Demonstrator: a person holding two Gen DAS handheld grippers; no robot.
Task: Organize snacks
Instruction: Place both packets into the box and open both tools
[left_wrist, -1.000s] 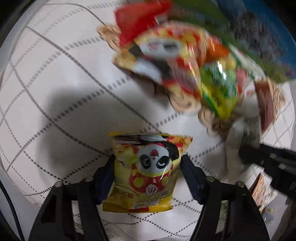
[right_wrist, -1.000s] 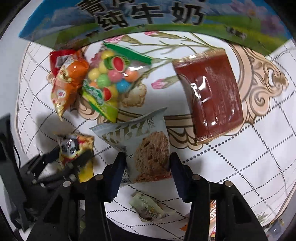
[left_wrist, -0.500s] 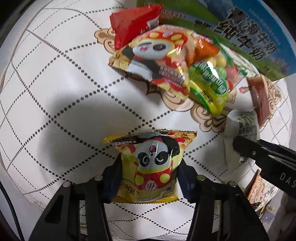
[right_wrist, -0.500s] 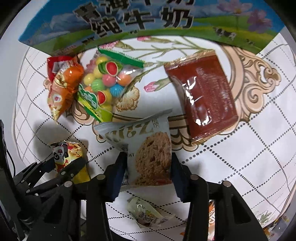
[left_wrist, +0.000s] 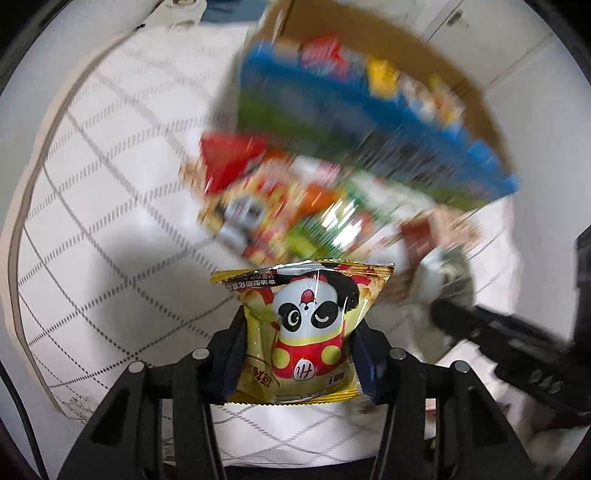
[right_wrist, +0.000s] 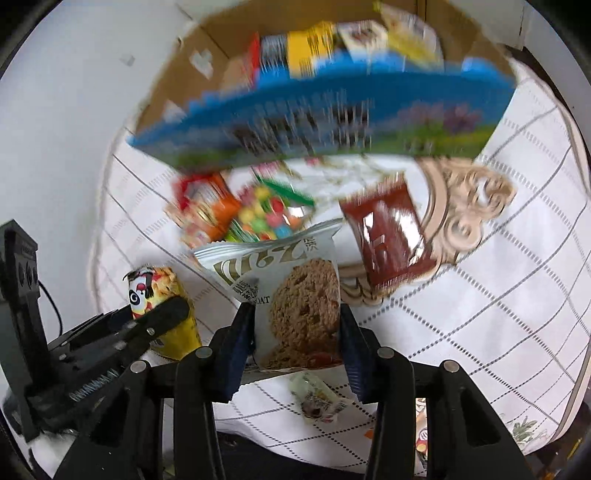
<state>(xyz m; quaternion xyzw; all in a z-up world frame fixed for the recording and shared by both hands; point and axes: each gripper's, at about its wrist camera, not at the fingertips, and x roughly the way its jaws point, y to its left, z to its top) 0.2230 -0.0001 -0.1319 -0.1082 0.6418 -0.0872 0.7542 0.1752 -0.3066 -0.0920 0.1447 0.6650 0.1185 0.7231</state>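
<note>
a: left gripper (left_wrist: 297, 354)? closing?
b: jaws closing, pinching yellow foil panda snack bag (left_wrist: 301, 328), lower centre of frame.
a: right gripper (right_wrist: 295, 343)?
b: clamped on grey oat-cookie packet (right_wrist: 295, 299), centre-low.

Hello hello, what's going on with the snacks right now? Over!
Left gripper closing on yellow panda snack bag. Right gripper shut on grey oat cookie packet. Open cardboard box ahead, path clear. Over.
</note>
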